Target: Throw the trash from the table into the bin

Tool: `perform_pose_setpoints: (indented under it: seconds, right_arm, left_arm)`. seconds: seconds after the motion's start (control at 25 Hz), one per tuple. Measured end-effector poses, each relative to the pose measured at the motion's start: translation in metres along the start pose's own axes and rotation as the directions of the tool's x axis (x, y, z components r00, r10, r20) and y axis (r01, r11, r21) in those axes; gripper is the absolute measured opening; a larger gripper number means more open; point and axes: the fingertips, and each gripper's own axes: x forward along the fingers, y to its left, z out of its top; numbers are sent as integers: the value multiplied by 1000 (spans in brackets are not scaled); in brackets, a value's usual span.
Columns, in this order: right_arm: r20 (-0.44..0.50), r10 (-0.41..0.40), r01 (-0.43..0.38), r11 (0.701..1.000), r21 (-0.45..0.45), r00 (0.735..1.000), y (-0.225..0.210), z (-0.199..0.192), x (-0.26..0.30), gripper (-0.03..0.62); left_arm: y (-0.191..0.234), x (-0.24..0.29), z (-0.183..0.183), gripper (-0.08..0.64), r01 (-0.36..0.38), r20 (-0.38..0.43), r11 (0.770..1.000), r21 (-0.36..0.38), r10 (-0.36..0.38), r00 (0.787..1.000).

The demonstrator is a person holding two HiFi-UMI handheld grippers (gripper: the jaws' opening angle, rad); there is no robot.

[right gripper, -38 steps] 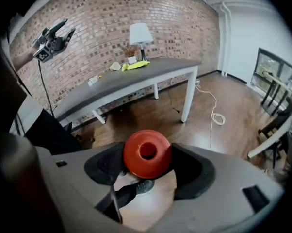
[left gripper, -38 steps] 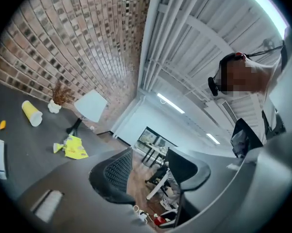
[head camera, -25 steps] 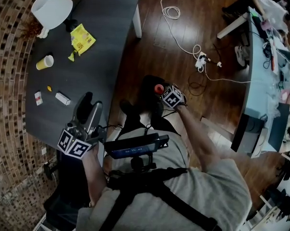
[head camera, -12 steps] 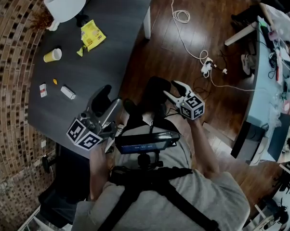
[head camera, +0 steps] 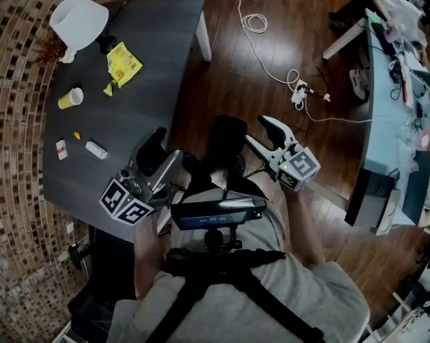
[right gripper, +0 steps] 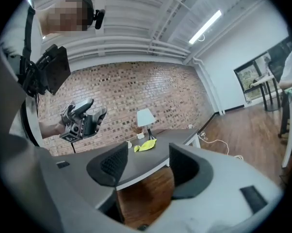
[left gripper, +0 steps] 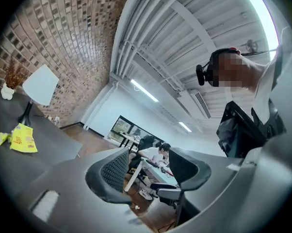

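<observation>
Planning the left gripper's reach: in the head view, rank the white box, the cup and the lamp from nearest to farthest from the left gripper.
1. white box: just left of the left gripper.
2. cup: farther up and left.
3. lamp: top left, farthest.

Head view high above, facing steeply down, table [head camera: 147,48] at left, wood floor [head camera: 329,163] at right, left gripper view low, level, facing far desks [left gripper: 128,138] across the room, right gripper view level, facing the brick wall [right gripper: 136,86], all three sharing table, lamp [head camera: 78,20], yellow wrapper [head camera: 122,63]
</observation>
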Motion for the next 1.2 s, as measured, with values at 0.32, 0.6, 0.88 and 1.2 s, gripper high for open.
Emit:
perform_pose_setpoints:
  seconds: [0.32, 0.6, 0.88, 1.2]
  right_arm:
    - [35, 0, 0, 1000, 0, 999, -6, 9, -22, 264]
    - [66, 3, -2, 1000, -11, 998, -15, 12, -36, 264]
    - [69, 12, -12, 1000, -11, 998, -16, 11, -44, 264]
    - [69, 49, -49, 999, 6, 996, -10, 7, -47, 264]
  left_arm:
    - [-22, 12, -9, 247, 10, -6, 1000, 15, -9, 1000]
    - [-36, 19, -15, 245, 8, -22, 999, 36, -7, 1000]
    - [-52, 27, -20, 245, 25, -49, 997, 74, -22, 999]
    - [-54, 25, -20, 245, -6, -14, 998, 57, 7, 1000]
